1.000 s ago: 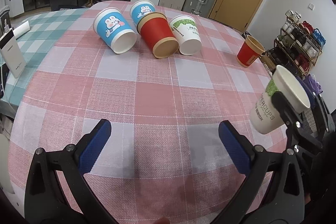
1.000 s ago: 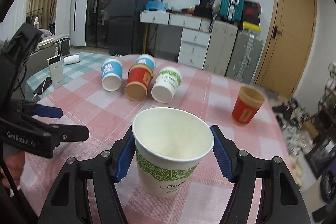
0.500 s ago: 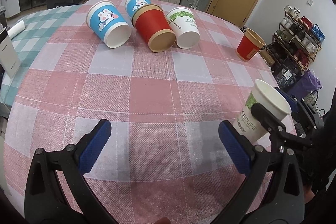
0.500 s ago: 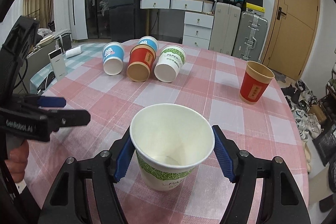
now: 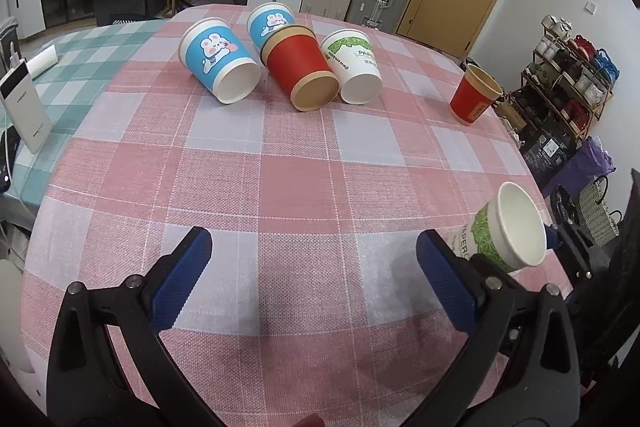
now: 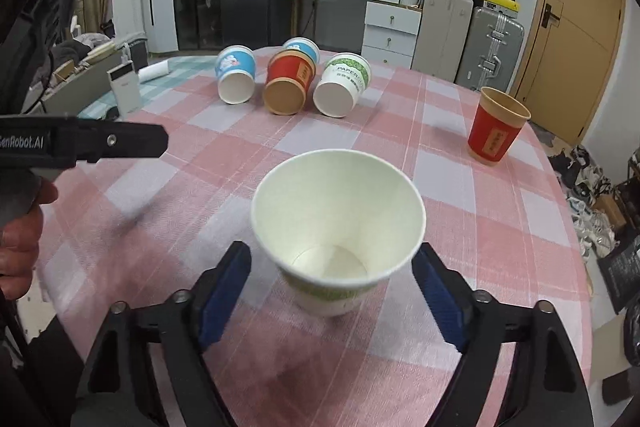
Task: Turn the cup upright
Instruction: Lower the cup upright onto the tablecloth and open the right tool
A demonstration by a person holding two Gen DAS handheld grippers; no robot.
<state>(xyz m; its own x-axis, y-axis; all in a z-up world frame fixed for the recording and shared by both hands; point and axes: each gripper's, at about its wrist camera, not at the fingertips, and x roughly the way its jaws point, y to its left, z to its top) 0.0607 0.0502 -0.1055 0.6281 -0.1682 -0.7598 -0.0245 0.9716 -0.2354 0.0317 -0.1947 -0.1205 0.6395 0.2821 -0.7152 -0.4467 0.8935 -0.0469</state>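
A white paper cup with a green leaf band stands upright on the pink checked tablecloth, mouth up, between the blue pads of my right gripper. The jaws stand a little apart from its walls. The cup also shows at the right edge of the left wrist view. My left gripper is wide open and empty above the near cloth. Several cups lie on their sides at the far end: a blue rabbit cup, a red cup and a white-green cup.
A red cup stands upright at the right. A second blue cup lies behind the red one. A white power bank stands on the green cloth at left. The table edge is close on the right, with a shelf and bags beyond.
The right gripper lowered the white-green cup onto the cloth and its jaws have opened off the cup's sides. The left gripper stayed open and shifted slightly.
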